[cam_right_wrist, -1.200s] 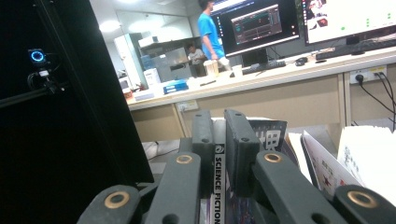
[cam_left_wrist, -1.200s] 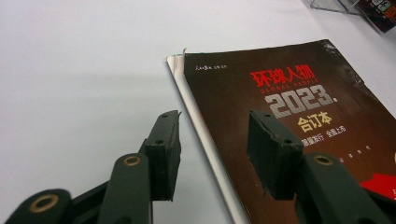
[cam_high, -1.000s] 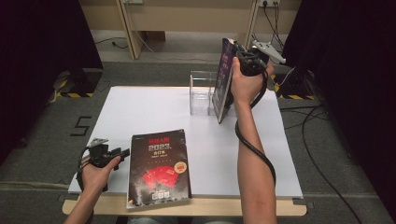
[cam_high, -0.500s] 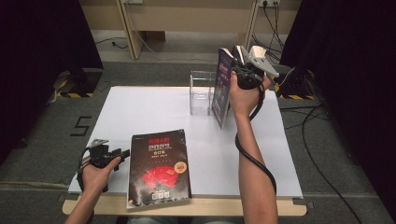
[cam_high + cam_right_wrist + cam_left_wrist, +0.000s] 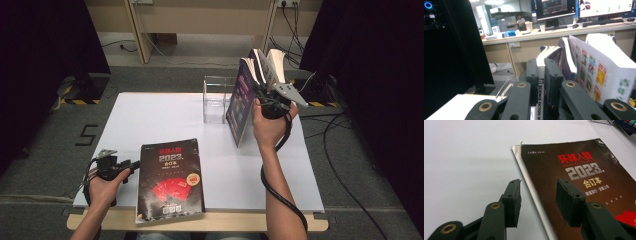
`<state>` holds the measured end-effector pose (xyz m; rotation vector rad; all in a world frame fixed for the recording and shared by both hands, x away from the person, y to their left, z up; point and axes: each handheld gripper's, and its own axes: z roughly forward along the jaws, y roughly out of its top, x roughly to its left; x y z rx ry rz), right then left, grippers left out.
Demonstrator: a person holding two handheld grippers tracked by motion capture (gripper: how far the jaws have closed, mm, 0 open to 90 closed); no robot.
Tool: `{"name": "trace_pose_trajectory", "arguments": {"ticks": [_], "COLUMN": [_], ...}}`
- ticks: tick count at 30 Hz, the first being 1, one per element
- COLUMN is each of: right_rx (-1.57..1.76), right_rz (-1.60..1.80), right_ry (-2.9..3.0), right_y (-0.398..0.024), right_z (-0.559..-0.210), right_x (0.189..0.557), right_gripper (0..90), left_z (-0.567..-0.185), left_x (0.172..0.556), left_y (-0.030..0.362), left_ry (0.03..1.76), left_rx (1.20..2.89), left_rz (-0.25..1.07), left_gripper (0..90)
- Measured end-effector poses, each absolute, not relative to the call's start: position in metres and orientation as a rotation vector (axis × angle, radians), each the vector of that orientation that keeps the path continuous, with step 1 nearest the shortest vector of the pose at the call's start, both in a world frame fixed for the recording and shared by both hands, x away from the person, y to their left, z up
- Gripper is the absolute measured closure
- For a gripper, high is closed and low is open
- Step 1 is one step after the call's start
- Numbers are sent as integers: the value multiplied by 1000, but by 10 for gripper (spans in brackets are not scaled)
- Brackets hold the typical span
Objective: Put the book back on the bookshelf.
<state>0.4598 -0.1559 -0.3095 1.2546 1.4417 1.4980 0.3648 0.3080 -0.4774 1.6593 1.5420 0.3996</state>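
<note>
Magazine [image 5: 246,100] upper right, clamped at spine by right gripper [image 5: 265,97]; floppy, pages fanning. Left gripper [image 5: 131,164] open beside black annual [image 5: 171,179].

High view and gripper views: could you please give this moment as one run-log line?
right gripper: shut on upright magazine | beside clear stand | left gripper: open, at black book edge | table

Glossy paper cover on the dark magazine [image 5: 171,180]; clear plastic stand [image 5: 216,100]; matt white table [image 5: 150,120].

Upright magazine [image 5: 241,102] right of holder [image 5: 216,99]
</note>
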Motion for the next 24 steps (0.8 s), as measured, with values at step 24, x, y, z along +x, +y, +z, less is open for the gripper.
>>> {"name": "trace_pose_trajectory", "arguments": {"ticks": [24], "right_rx": [1477], "right_rz": [1343], "right_ry": [1619], "right_y": [-169], "right_z": [-313], "right_x": [449], "right_gripper": [751], "left_z": [-476], "left_x": [364], "left_y": [308], "left_ry": [1534], "left_rx": [1652], "left_rz": [387], "left_gripper": [549]}}
